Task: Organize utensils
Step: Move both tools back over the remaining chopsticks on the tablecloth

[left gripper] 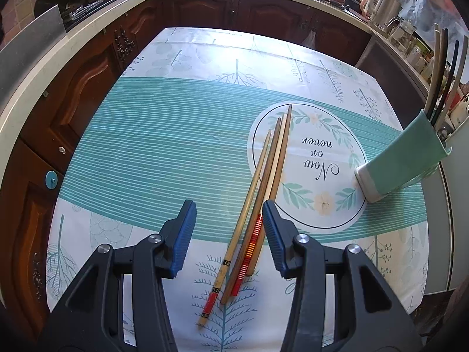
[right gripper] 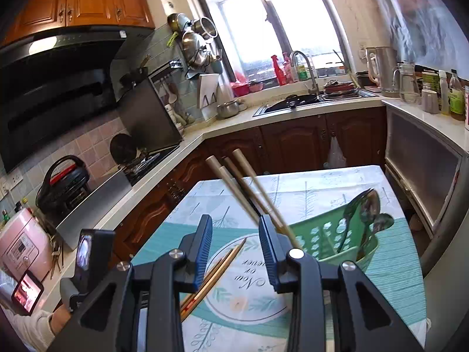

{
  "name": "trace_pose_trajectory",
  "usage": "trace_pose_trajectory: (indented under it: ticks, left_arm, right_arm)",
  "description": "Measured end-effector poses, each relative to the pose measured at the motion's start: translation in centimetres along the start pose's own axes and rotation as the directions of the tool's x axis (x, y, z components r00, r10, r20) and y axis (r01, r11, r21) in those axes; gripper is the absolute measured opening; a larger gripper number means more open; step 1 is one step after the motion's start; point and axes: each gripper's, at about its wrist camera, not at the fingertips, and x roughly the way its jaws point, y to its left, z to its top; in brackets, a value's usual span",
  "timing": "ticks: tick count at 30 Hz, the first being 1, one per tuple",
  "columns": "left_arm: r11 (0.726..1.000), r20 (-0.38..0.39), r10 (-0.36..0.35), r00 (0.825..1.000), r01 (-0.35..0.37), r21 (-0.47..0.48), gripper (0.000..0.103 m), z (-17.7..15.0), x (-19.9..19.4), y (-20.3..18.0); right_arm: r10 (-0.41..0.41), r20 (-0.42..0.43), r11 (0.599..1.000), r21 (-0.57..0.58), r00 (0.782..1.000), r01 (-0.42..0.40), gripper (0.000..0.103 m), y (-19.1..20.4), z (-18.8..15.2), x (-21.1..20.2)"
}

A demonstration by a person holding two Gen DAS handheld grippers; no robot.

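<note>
Several chopsticks [left gripper: 265, 182], wooden with red patterned ends, lie in a loose bundle on the patterned tablecloth [left gripper: 152, 146]. My left gripper [left gripper: 229, 208] hovers over their thick ends, open, with the bundle between the jaws and its right pad close beside them. A green utensil holder [left gripper: 410, 158] stands at the table's right edge with long handles [left gripper: 439, 73] sticking out. In the right wrist view my right gripper [right gripper: 236, 226] is open and holds nothing. Beyond it is the holder [right gripper: 322, 237] with chopsticks [right gripper: 234, 182] and dark spoons [right gripper: 363, 214]. The table chopsticks [right gripper: 217, 267] show between its fingers.
Dark wooden cabinets [left gripper: 88, 88] and a pale counter wrap the table on the left and far sides. The sink [right gripper: 293, 102], stove [right gripper: 146, 158] and a pink cooker [right gripper: 20, 240] sit on the counter. A hand [right gripper: 58, 319] holds the left gripper's body [right gripper: 85, 252].
</note>
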Motion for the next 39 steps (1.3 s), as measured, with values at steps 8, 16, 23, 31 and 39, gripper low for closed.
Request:
trace_pose_trajectory:
  ticks: [8, 16, 23, 31, 39]
  left_arm:
    - [1.000, -0.032, 0.005, 0.999, -0.006, -0.019, 0.043, -0.2, 1.1, 1.8]
    - [1.000, -0.069, 0.007, 0.998, -0.007, -0.012, 0.044, -0.2, 2.1, 3.1]
    - [1.000, -0.077, 0.006, 0.997, -0.007, -0.015, 0.044, -0.3, 2.5, 4.6]
    - [0.999, -0.081, -0.010, 0.997, 0.006, -0.041, 0.044, -0.9, 2.5, 6.5]
    - [0.998, -0.082, -0.042, 0.996, 0.038, -0.052, 0.044, -1.1, 2.5, 7.3]
  right_arm:
    - [-0.021, -0.158, 0.993, -0.122, 0.987, 0.002, 0.033, 4.3, -2.9, 3.6]
    - [-0.042, -0.358, 0.993, -0.118, 0.933, 0.000, 0.033, 6.3, -5.5, 8.7]
    - [-0.086, -0.523, 0.993, -0.110, 0.848, 0.033, 0.033, 7.3, -7.1, 13.2]
    - [-0.116, -0.655, 0.992, -0.033, 0.747, 0.126, 0.033, 6.7, -8.3, 18.7]
    - [-0.144, -0.728, 0.970, 0.031, 0.671, 0.242, 0.024, 4.6, -8.7, 22.2]
